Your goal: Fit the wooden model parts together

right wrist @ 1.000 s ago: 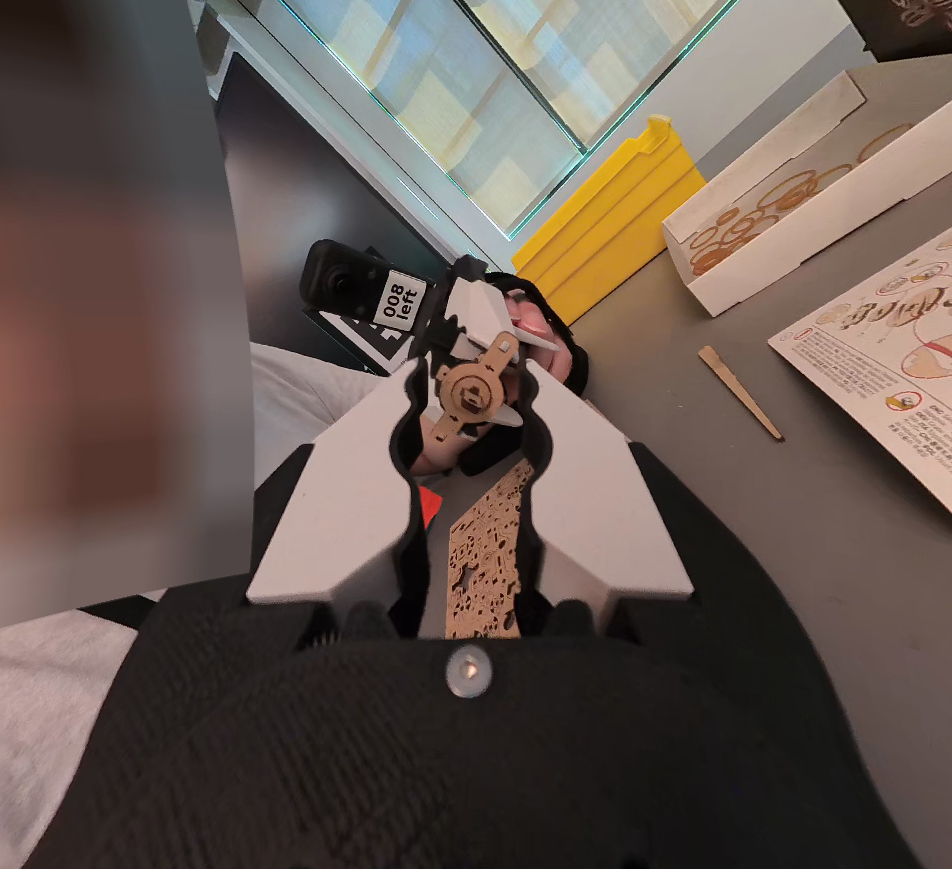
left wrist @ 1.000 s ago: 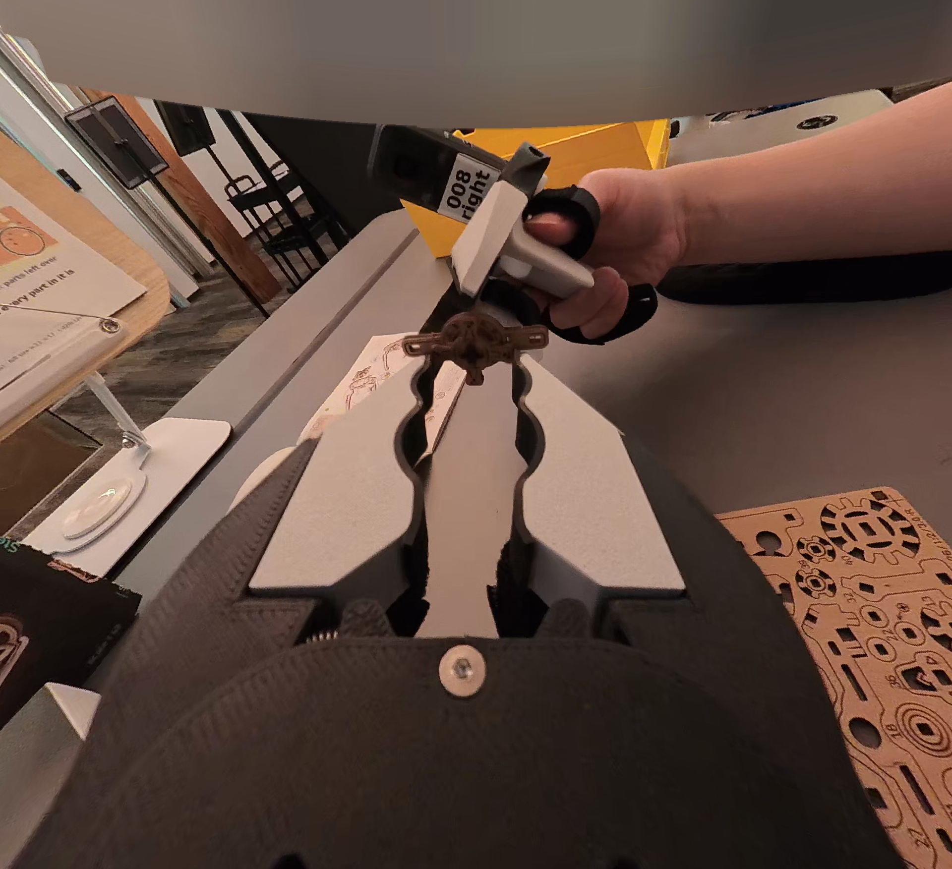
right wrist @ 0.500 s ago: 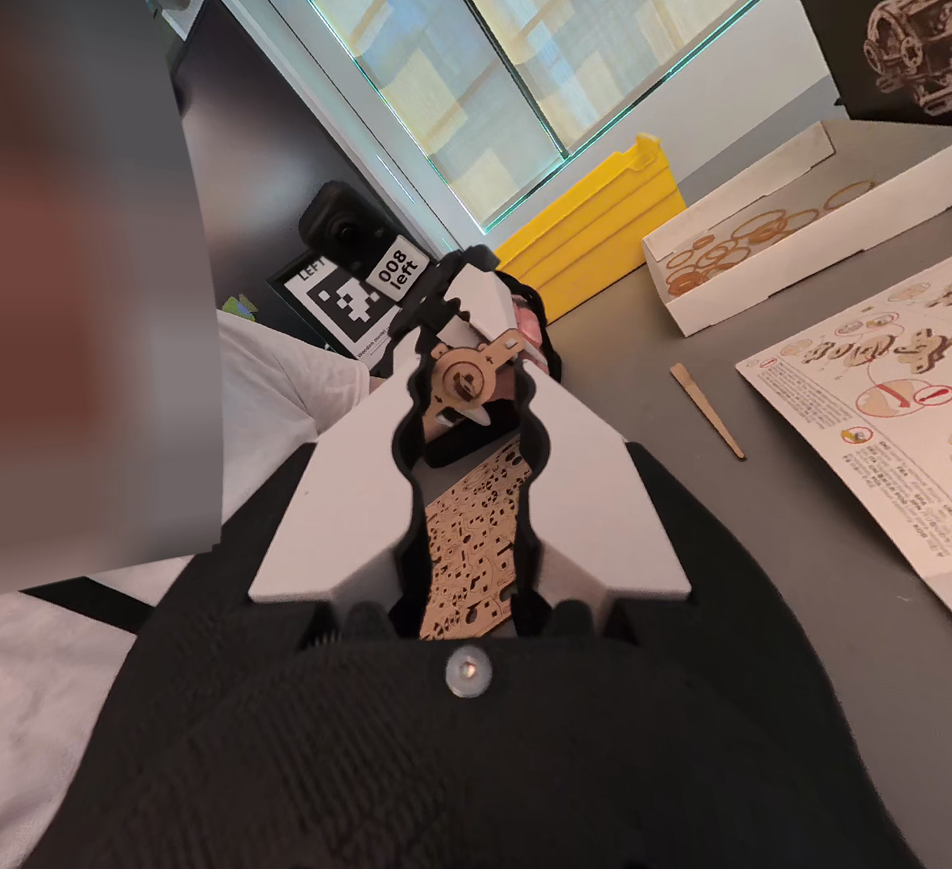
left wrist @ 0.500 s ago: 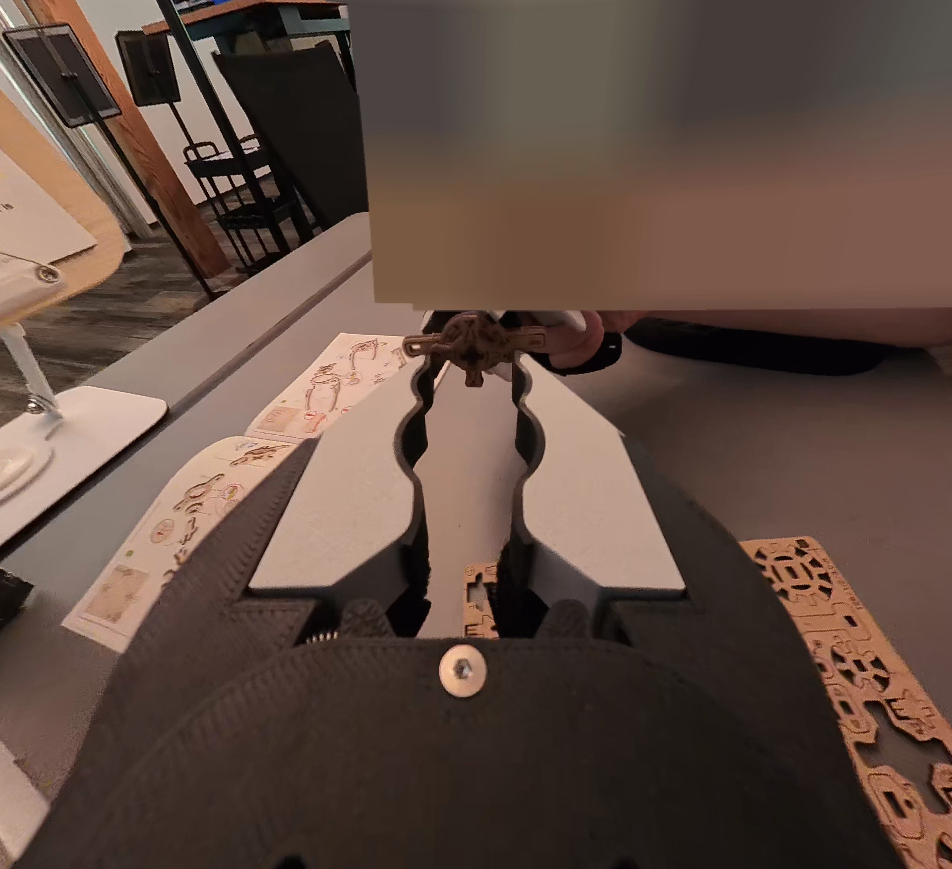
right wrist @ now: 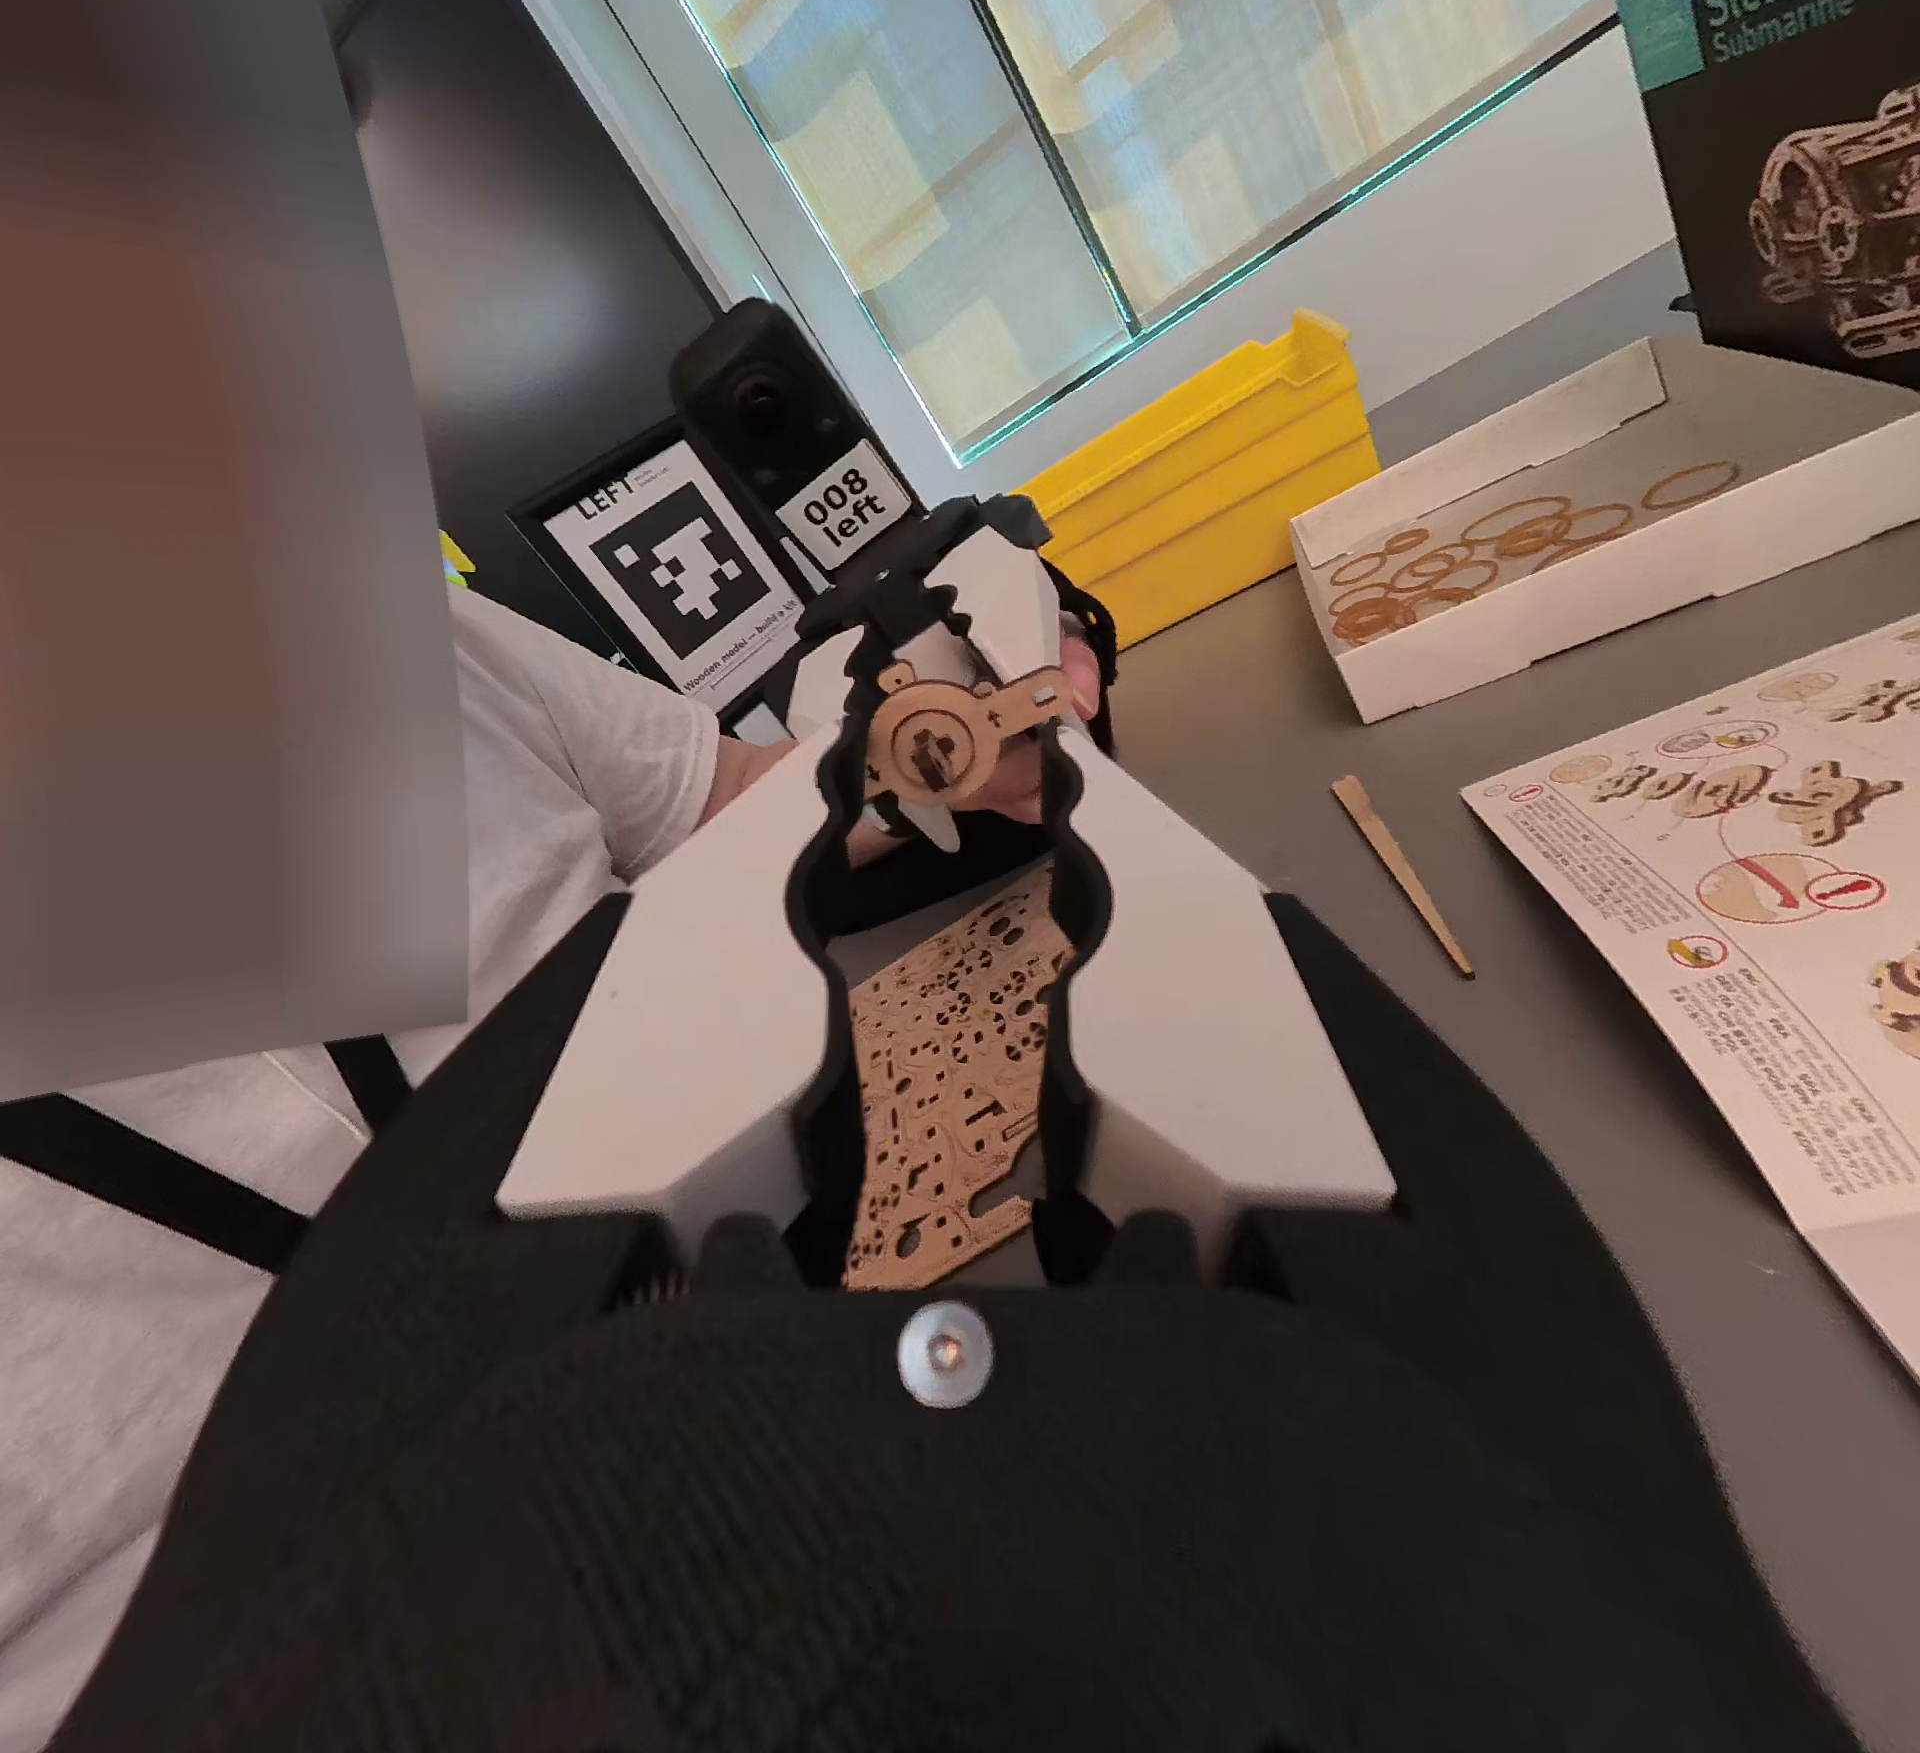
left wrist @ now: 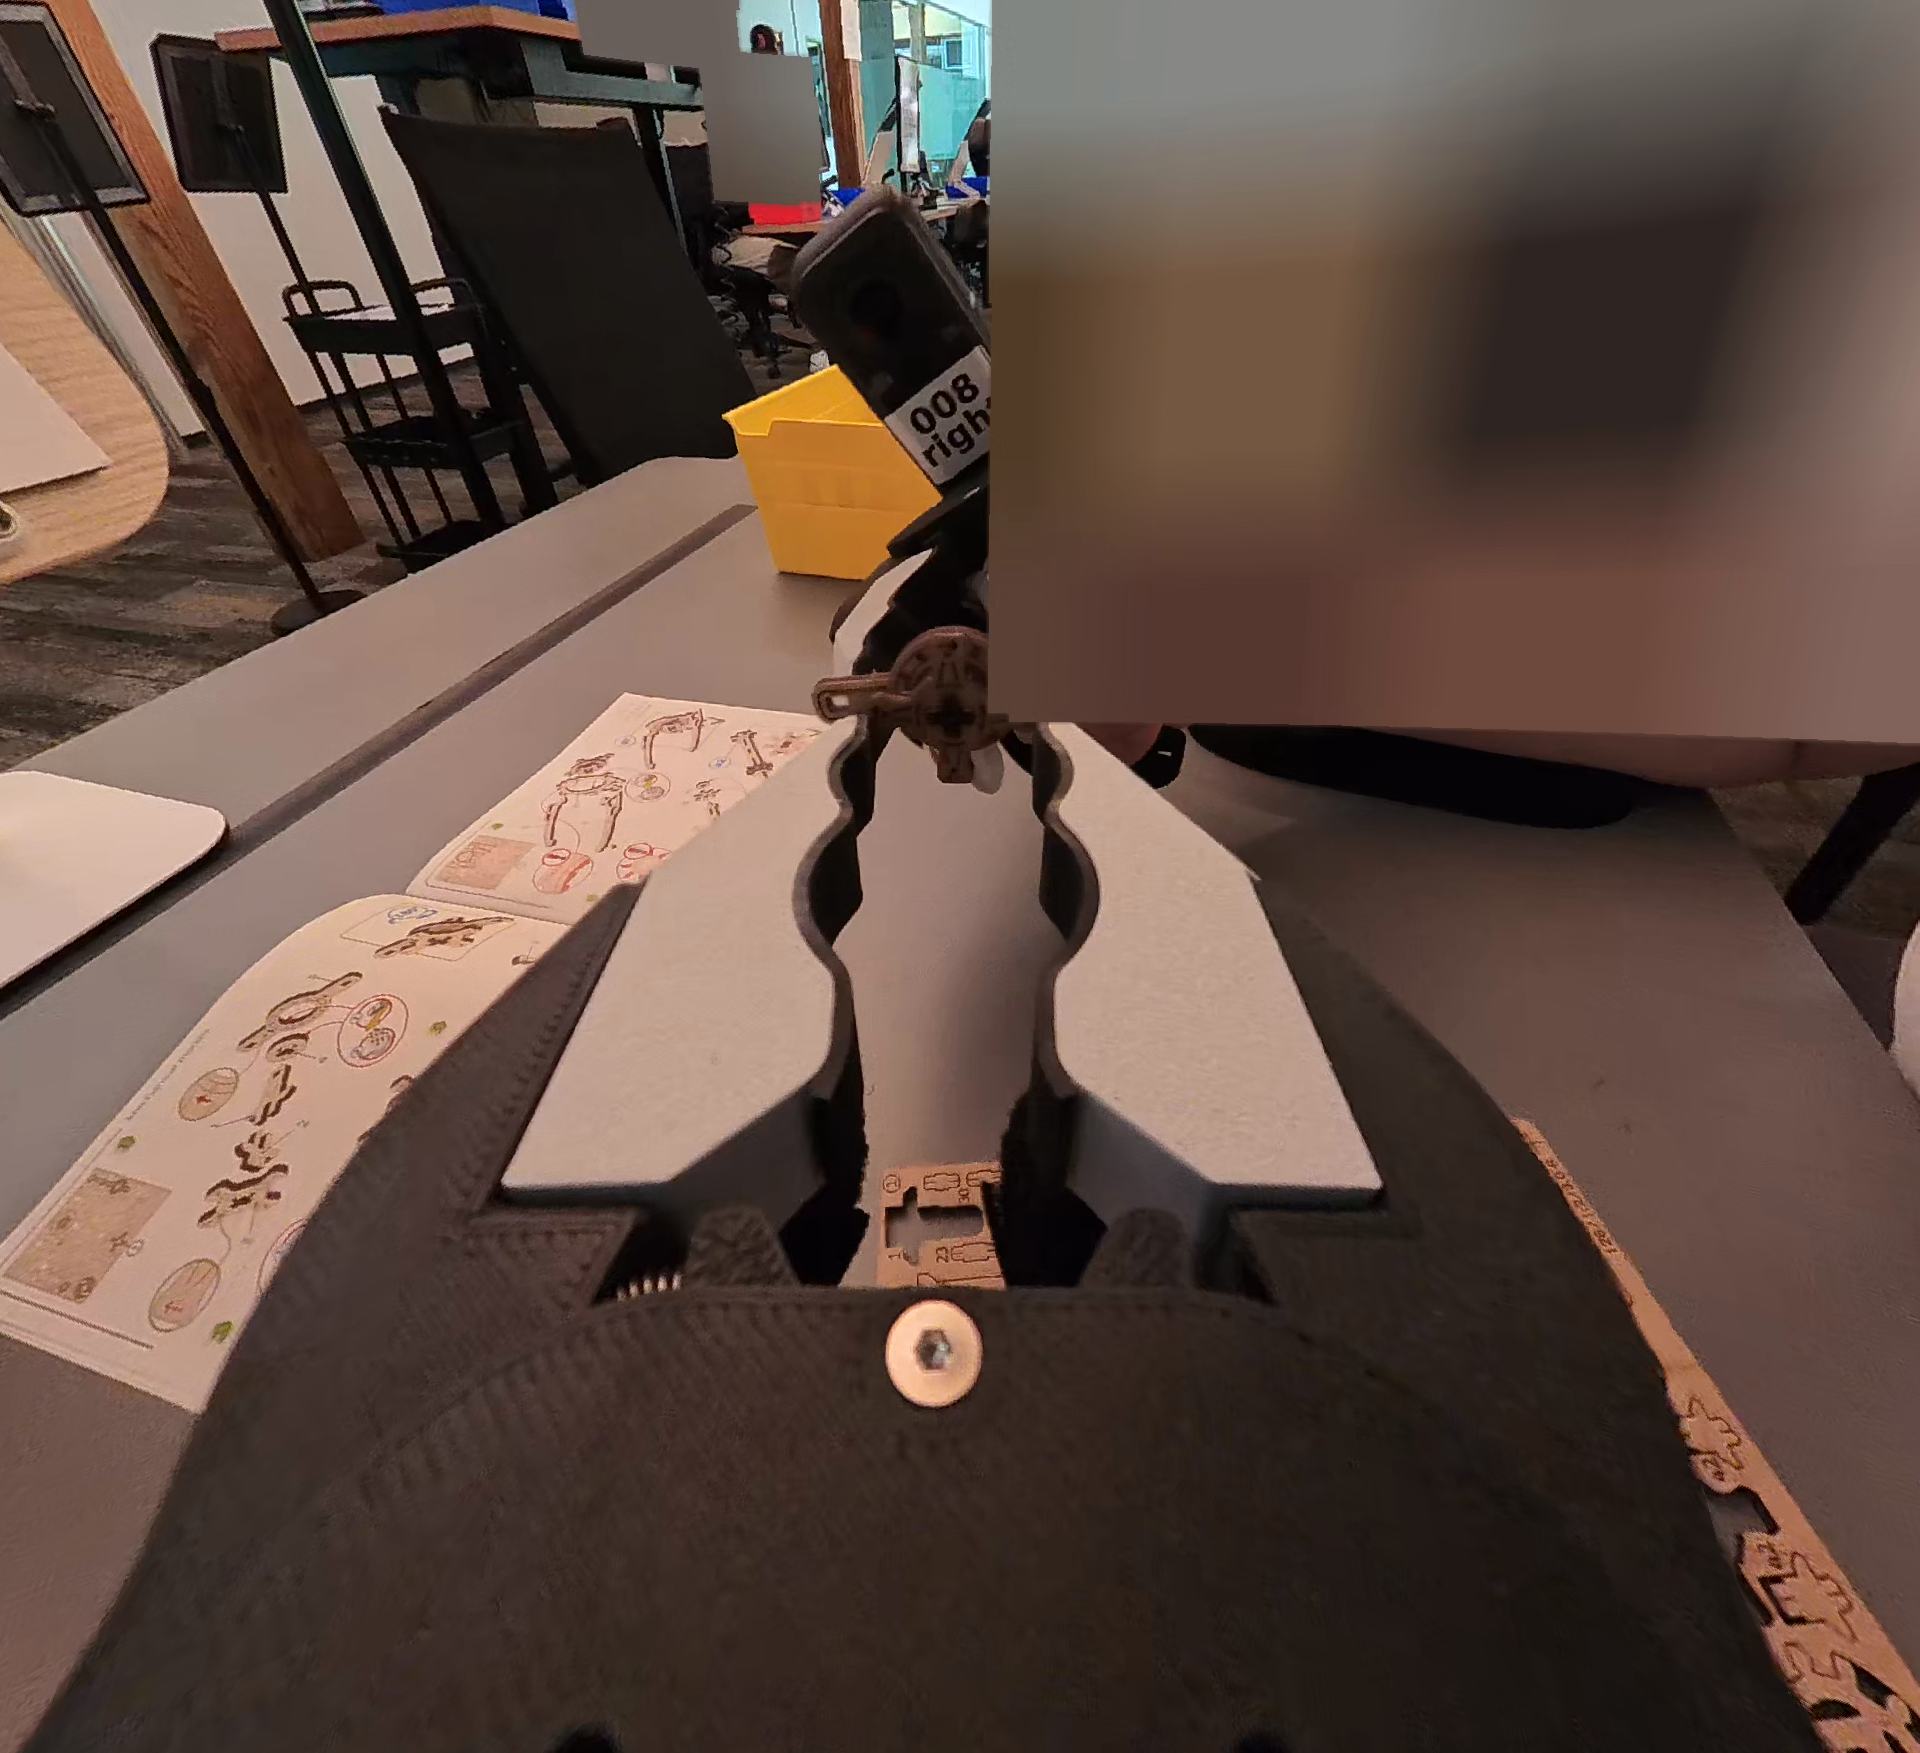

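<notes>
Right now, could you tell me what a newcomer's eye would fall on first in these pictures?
First, the small round wooden part, pinched between the right gripper fingertips, with the left gripper meeting it from the opposite side. Next, the yellow bin under the window, and the white tray of rubber bands beside it.

Black ribbed claw (left wrist: 940,737) body, grey fingers (left wrist: 727,965) (silver screw).

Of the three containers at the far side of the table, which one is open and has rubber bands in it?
The shallow white tray, lying flat between the yellow bin and the upright dark box. Loose rubber bands are scattered inside it.
</notes>
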A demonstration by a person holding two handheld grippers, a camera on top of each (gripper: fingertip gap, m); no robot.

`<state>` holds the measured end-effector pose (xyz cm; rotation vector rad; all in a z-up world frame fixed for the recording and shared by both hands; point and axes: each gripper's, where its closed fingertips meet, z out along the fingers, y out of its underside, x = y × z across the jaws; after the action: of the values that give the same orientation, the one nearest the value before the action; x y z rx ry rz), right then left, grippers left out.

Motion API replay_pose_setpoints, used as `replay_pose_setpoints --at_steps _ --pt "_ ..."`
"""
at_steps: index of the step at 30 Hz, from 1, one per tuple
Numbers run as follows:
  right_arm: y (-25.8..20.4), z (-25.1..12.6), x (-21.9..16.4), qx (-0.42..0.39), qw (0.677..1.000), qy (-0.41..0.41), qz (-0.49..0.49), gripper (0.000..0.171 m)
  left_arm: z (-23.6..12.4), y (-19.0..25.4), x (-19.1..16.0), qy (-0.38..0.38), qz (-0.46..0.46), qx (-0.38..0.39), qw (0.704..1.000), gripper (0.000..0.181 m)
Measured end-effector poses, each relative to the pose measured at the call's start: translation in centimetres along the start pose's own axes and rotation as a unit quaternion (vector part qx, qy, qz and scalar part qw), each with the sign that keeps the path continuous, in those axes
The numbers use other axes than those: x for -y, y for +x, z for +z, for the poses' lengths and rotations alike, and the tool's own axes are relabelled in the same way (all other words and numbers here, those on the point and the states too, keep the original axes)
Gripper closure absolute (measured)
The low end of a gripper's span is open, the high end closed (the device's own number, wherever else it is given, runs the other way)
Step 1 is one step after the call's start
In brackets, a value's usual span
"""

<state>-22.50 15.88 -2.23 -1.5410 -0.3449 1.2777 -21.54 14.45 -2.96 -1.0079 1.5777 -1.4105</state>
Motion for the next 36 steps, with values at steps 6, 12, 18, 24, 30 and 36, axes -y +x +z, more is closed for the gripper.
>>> replay_pose_setpoints --at_steps 6,12,18,24,30,36 --pt "-0.6 -0.1 0.2 0.027 0.999 0.006 0.019 0.136 -0.1 0.2 0.5 0.017 -0.029 -0.017 0.999 0.153" --pt "-0.6 -0.1 0.2 0.027 0.999 0.009 0.023 0.136 -0.1 0.2 0.5 0.017 -0.026 -0.015 0.999 0.153" --pt "-0.5 0.1 0.2 0.022 0.999 0.008 0.026 0.137 -0.2 0.1 0.4 0.012 -0.015 -0.012 1.000 0.153" --pt "0.0 -0.6 0.6 -0.022 0.999 -0.001 -0.030 0.134 -0.4 -0.2 0.7 0.021 -0.017 -0.004 1.000 0.153" --pt "-1.6 -1.2 2.5 -0.024 0.993 0.040 -0.110 0.130 -0.8 -0.8 1.2 0.035 -0.043 -0.006 0.998 0.153" --pt "-1.1 -0.2 1.4 -0.030 0.994 0.022 -0.102 0.128 -0.6 -0.2 1.1 0.032 -0.040 -0.016 0.999 0.153"
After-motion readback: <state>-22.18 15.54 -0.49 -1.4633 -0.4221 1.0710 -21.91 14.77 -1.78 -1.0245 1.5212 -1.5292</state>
